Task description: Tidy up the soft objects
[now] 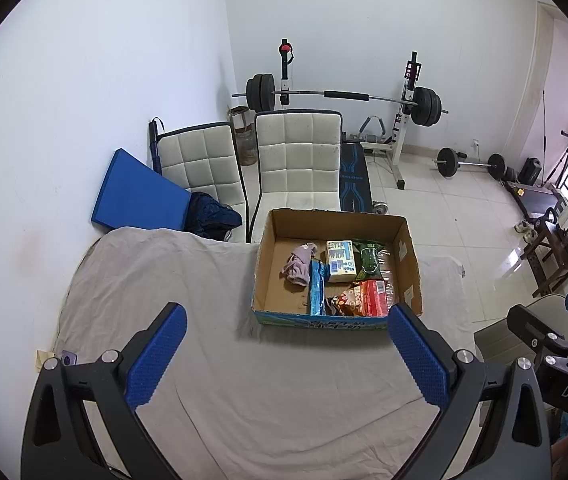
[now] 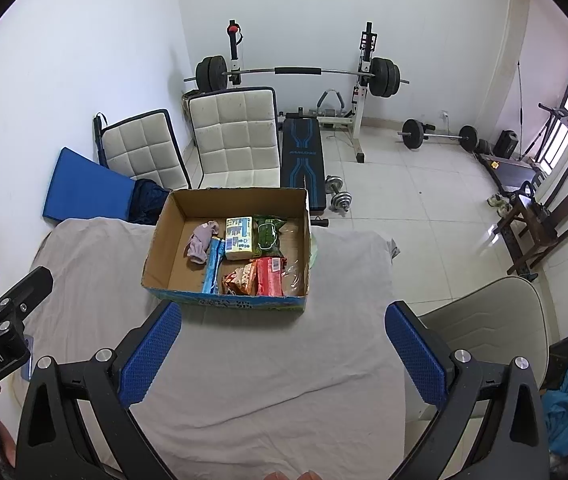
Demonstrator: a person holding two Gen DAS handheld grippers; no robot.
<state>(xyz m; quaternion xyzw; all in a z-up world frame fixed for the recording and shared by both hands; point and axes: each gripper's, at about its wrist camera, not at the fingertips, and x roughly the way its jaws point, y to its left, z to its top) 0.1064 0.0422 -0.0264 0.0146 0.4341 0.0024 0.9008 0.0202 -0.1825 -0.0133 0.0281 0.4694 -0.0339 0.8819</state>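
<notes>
An open cardboard box (image 1: 284,224) (image 2: 164,232) stands on the far side of a table covered with a grey cloth (image 1: 188,280) (image 2: 284,360). Inside lie a pink cloth (image 1: 299,265) (image 2: 201,245), a blue packet (image 1: 317,288) (image 2: 213,266), a cream tissue pack (image 1: 340,261) (image 2: 239,237), a green bag (image 1: 369,258) (image 2: 268,234) and red-orange snack bags (image 1: 366,298) (image 2: 260,276). My left gripper (image 1: 287,316) is open and empty, above the cloth in front of the box. My right gripper (image 2: 283,312) is open and empty, in front of the box's right corner.
Two white padded chairs (image 1: 300,156) (image 2: 236,136) stand behind the table, with a blue mat (image 1: 136,192) against the left wall. A weight bench and barbell rack (image 2: 300,72) stand at the back. A beige chair (image 2: 484,320) is right of the table.
</notes>
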